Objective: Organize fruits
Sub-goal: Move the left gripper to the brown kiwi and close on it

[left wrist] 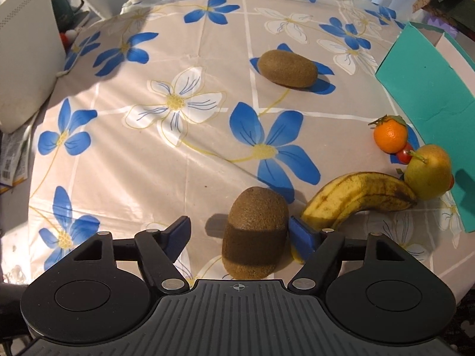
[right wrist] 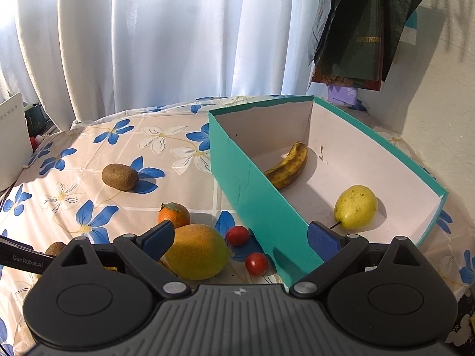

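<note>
A brown kiwi (left wrist: 255, 234) lies on the flowered tablecloth between the fingers of my left gripper (left wrist: 242, 233). The right pad (left wrist: 301, 234) sits next to it; the left pad (left wrist: 181, 230) stands apart from it, so the gripper is open. Beside them lie a banana (left wrist: 359, 197), a yellow-orange pear (left wrist: 429, 172), a tangerine (left wrist: 390, 135) and a second kiwi (left wrist: 286, 68). My right gripper (right wrist: 240, 240) hangs open above the pear (right wrist: 196, 250) and two cherry tomatoes (right wrist: 237, 235). The teal box (right wrist: 252, 190) holds a banana (right wrist: 288, 166) and a yellow pear (right wrist: 354, 207).
A white panel (left wrist: 26, 59) and a green mug (left wrist: 66, 6) stand at the table's far left. White curtains (right wrist: 148, 29) hang behind the table, and dark bags (right wrist: 365, 23) at the upper right. The round table's edge curves close on the left.
</note>
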Available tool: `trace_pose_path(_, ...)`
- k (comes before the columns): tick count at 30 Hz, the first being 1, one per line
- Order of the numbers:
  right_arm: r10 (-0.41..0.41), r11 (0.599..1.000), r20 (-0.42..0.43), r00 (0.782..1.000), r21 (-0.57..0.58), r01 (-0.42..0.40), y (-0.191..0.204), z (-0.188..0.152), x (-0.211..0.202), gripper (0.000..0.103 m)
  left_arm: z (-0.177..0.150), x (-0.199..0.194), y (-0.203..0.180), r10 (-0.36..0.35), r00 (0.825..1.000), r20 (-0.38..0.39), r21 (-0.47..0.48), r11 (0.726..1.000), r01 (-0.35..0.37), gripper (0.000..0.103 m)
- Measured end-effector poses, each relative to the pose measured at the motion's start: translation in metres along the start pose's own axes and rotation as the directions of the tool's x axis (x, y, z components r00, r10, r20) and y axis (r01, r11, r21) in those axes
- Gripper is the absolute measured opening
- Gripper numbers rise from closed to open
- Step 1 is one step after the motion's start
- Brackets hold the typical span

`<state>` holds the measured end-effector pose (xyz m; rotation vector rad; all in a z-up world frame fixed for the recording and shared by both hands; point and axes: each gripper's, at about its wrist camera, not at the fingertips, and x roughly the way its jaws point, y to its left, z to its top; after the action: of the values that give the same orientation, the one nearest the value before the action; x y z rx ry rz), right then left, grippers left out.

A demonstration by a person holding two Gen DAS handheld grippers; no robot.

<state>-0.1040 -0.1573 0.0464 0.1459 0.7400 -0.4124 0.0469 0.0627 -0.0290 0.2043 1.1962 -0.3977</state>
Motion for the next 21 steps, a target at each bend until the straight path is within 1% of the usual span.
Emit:
trace_pose_path(2, 0.001, 1.000, 0.000, 1.000, -0.002, -0.001, 0.001, 0.000, 0.000, 0.097, 0.002, 0.002, 0.004, -0.019, 1.000, -0.010, -0.004, 1.000, 0.019, 0.079)
trace_pose_path(4, 0.005, 1.000, -0.003, 1.000, -0.001, -0.005, 0.001, 0.001, 0.002, 0.097, 0.004, 0.004, 0.009, -0.050, 0.998, -0.023, -0.027, 0.998, 0.049, 0.078)
trace_pose_path(6, 0.004, 1.000, -0.004, 1.000, -0.003, -0.004, 0.002, 0.002, 0.003, 0.097, 0.005, 0.006, 0.014, -0.086, 0.996, -0.031, -0.043, 0.996, 0.084, 0.074)
trace_pose_path(8, 0.005, 1.000, -0.005, 1.000, -0.006, -0.005, 0.003, 0.003, 0.005, 0.097, 0.006, 0.007, 0.016, -0.103, 0.994, -0.039, -0.047, 0.994, 0.101, 0.074)
trace_pose_path(10, 0.010, 1.000, -0.009, 1.000, -0.006, -0.010, 0.004, 0.003, 0.007, 0.097, 0.007, 0.009, 0.017, -0.106, 0.993, -0.049, -0.052, 0.993, 0.103, 0.077)
trace_pose_path(11, 0.012, 1.000, -0.010, 1.000, -0.006, -0.012, 0.004, 0.004, 0.007, 0.097, 0.008, 0.010, 0.018, -0.102, 0.993, -0.053, -0.059, 0.993, 0.099, 0.081)
trace_pose_path(14, 0.012, 1.000, -0.012, 1.000, -0.012, -0.012, 0.006, 0.004, 0.008, 0.097, 0.009, 0.013, 0.023, -0.124, 0.990, -0.070, -0.078, 0.990, 0.119, 0.081)
trace_pose_path(15, 0.011, 1.000, -0.011, 1.000, -0.012, -0.011, 0.006, 0.005, 0.008, 0.097, 0.010, 0.015, 0.025, -0.127, 0.989, -0.072, -0.081, 0.989, 0.122, 0.083)
trace_pose_path(17, 0.010, 1.000, -0.014, 1.000, -0.011, -0.011, 0.006, 0.005, 0.009, 0.097, 0.011, 0.016, 0.025, -0.127, 0.989, -0.074, -0.079, 0.989, 0.121, 0.084)
trace_pose_path(20, 0.008, 1.000, -0.018, 1.000, -0.011, -0.008, 0.006, 0.005, 0.010, 0.097, 0.012, 0.019, 0.016, -0.081, 0.994, -0.072, -0.036, 0.996, 0.079, 0.084)
trace_pose_path(21, 0.007, 1.000, -0.017, 1.000, -0.013, -0.007, 0.007, 0.006, 0.010, 0.097, 0.012, 0.020, 0.013, -0.063, 0.995, -0.076, -0.025, 0.998, 0.061, 0.082)
